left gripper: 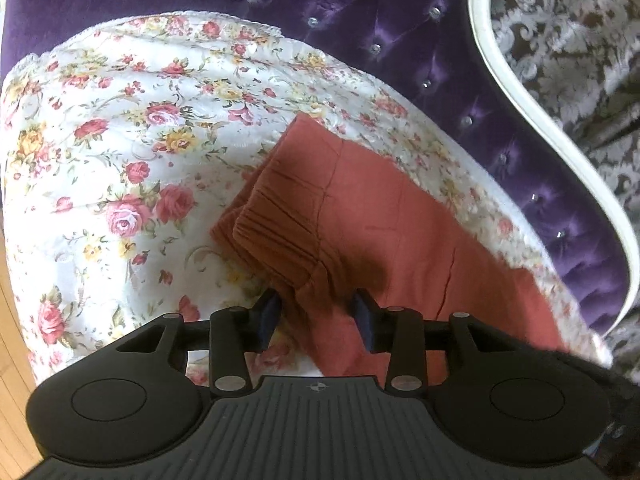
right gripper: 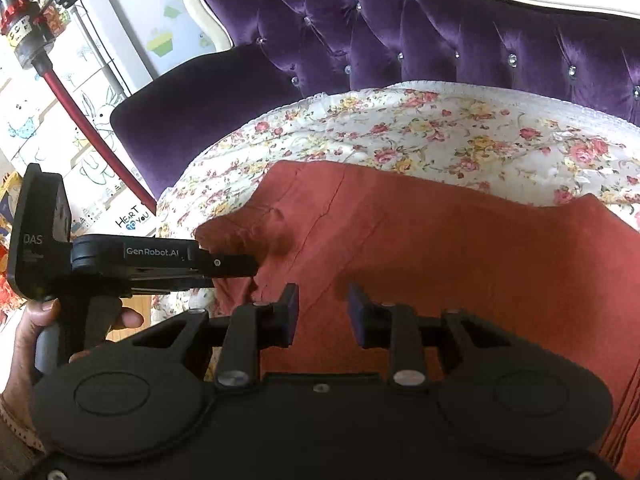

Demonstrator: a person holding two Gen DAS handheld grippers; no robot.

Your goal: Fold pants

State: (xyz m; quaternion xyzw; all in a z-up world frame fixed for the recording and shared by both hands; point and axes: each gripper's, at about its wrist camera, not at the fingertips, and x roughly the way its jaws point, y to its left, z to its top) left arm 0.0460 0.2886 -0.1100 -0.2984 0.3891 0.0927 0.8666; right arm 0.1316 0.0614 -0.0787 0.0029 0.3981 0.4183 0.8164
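rust-red pants (left gripper: 360,216) are lying folded on the floral cover (left gripper: 120,140) of a purple tufted sofa (left gripper: 400,40), waistband end toward the left. left tool (left gripper: 318,312) is hovering wide open at the near waistband corner, cloth sitting between the fingers but pads not pressing it. right tool (right gripper: 323,312) is hanging partly open over the pants (right gripper: 460,248), gripping nothing. a hand (right gripper: 28,340) is holding the left tool (right gripper: 224,266) at the left edge.
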